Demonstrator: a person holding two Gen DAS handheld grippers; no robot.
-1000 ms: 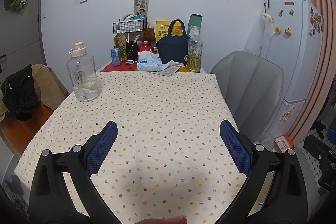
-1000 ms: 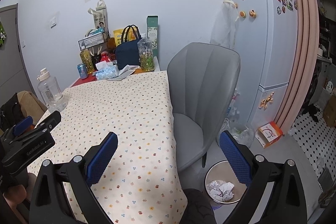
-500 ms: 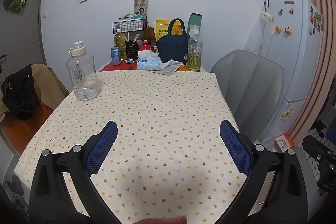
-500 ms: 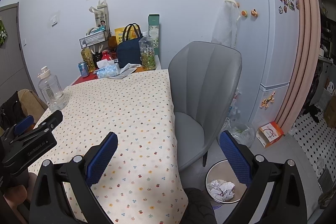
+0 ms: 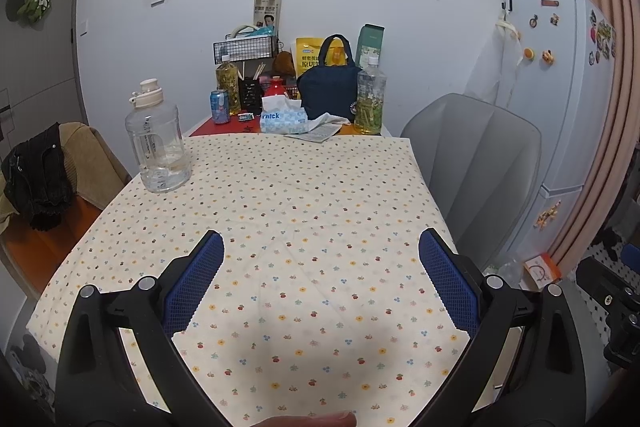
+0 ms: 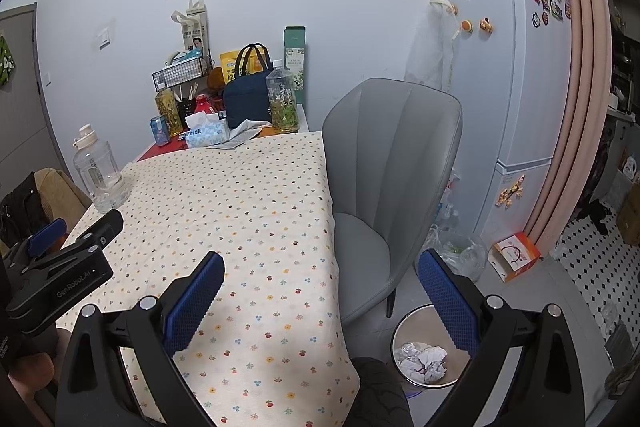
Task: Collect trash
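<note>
My left gripper (image 5: 320, 247) hangs open over the near part of the table's flower-print cloth (image 5: 288, 195), nothing between its blue pads. My right gripper (image 6: 320, 267) is open too, held over the table's right front corner. On the floor below it stands a round bin (image 6: 404, 331) with crumpled white paper (image 6: 424, 361) inside. A crumpled paper sheet (image 5: 320, 131) lies by the blue tissue pack (image 5: 282, 121) at the far end. The left gripper (image 6: 60, 259) also shows at the left in the right wrist view.
A big clear water jug (image 5: 158, 143) stands at the table's left edge. Bottles, a blue can (image 5: 219, 106), a navy bag (image 5: 326, 91) and a wire rack crowd the far end. A grey chair (image 6: 384, 179) sits right of the table, a white fridge (image 6: 516, 87) beyond.
Both views have crept slightly backward and upward; the table's far end sits a little farther off. Both grippers stay open and empty.
</note>
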